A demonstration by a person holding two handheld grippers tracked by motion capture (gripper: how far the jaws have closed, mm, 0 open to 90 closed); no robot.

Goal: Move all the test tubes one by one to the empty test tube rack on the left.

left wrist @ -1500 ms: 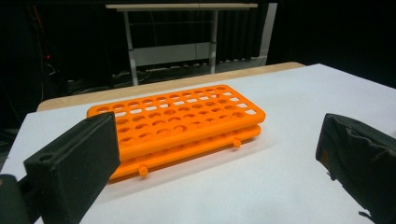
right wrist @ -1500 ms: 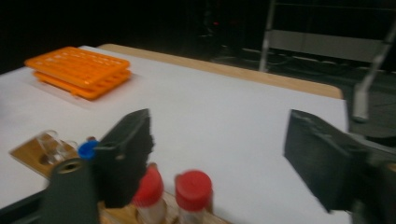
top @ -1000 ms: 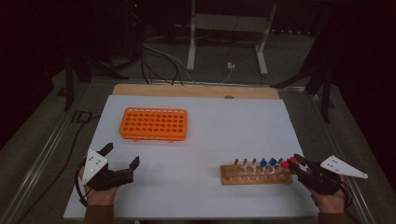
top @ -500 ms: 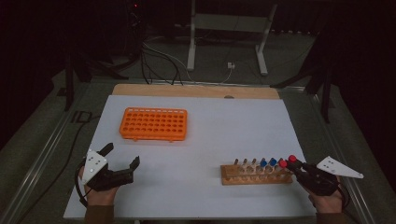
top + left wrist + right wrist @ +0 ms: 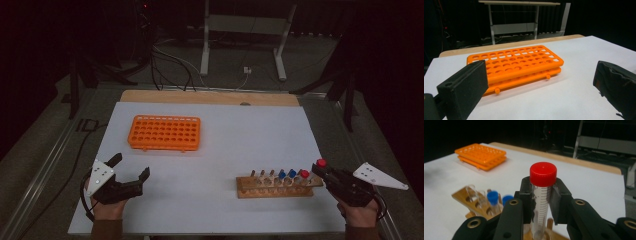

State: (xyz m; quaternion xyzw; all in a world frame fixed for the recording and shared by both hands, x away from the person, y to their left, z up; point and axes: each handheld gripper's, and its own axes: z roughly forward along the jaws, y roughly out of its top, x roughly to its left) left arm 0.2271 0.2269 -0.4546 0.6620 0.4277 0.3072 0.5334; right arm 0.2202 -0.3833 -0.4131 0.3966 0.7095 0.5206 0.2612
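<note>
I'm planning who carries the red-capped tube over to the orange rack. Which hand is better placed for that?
Right. The right gripper is shut on the red-capped tube above the wooden rack. The left gripper rests open and empty, though nearer the orange rack.

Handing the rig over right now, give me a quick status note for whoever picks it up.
Right gripper: shut on the red-capped tube, lifting it at the right end of the wooden rack.
Left gripper: open, holding nothing, near the table's front left.
Orange rack: far left on the table, no tubes in it.
Wooden rack holds another red-capped tube, two blue-capped tubes and uncapped ones.
Done: one tube gripped.
Left: probably carry tubes to the orange rack.
</note>
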